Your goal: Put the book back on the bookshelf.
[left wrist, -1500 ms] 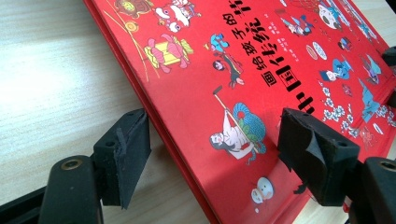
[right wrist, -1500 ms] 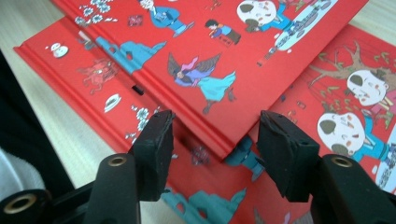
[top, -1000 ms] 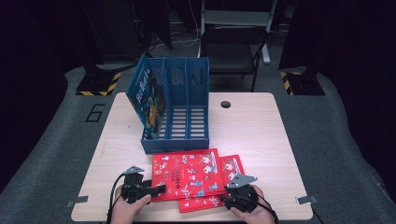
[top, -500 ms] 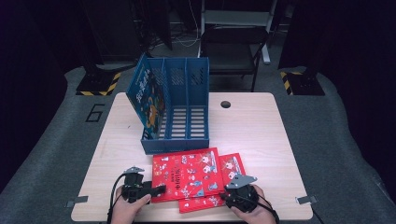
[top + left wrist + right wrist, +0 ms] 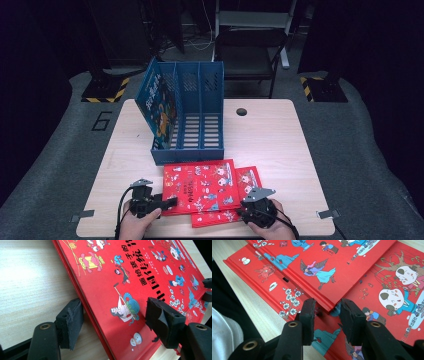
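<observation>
Two red picture books lie overlapped at the table's near edge. The upper red book (image 5: 200, 185) (image 5: 120, 277) (image 5: 324, 255) partly covers the lower red book (image 5: 250, 177) (image 5: 397, 290). My left gripper (image 5: 172, 201) (image 5: 113, 322) is open and straddles the upper book's left edge, one jaw beside it on the table, the other over the cover. My right gripper (image 5: 241, 207) (image 5: 327, 312) has just been closing its jaws. Its pads now pinch the upper book's near right corner from both sides, resting on the lower book.
A blue three-slot file holder (image 5: 187, 150) stands behind the books, with a blue book (image 5: 157, 107) upright in its left slot. The wooden table (image 5: 280, 140) has a cable hole (image 5: 241, 111) at the back. A chair (image 5: 250, 50) stands beyond it.
</observation>
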`<action>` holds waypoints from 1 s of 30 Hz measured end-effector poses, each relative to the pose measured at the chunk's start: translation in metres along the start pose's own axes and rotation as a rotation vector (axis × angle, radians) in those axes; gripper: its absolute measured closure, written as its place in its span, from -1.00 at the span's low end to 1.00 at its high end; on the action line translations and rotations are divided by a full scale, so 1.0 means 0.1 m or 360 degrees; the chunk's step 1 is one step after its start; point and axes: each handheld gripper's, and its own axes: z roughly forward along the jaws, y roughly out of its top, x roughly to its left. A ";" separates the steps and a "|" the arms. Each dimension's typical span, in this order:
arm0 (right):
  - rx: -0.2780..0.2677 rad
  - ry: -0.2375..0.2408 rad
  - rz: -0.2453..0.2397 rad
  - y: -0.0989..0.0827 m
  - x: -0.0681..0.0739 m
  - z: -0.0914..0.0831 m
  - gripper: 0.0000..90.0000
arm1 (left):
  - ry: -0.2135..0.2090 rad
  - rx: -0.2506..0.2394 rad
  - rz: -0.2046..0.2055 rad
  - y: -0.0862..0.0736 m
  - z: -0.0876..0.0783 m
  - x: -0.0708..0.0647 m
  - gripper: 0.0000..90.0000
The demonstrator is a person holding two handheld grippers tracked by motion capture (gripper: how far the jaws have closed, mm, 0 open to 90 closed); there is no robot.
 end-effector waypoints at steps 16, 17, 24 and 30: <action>0.0041 0.0051 0.0017 0.02 -0.05 0.00 0.45 | -0.0036 0.0010 -0.0053 0.00 0.00 0.02 -0.29; 0.0040 0.0049 0.0009 0.02 -0.05 0.00 0.45 | -0.0037 0.0007 -0.0044 0.00 0.00 0.03 -0.29; 0.0069 0.0023 -0.0011 0.04 -0.04 0.00 0.49 | -0.0043 -0.0007 -0.0062 -0.02 0.01 0.04 -0.26; 0.0032 -0.0013 0.0009 0.03 -0.03 0.00 0.56 | -0.0041 0.0006 -0.0067 -0.01 0.00 0.02 -0.26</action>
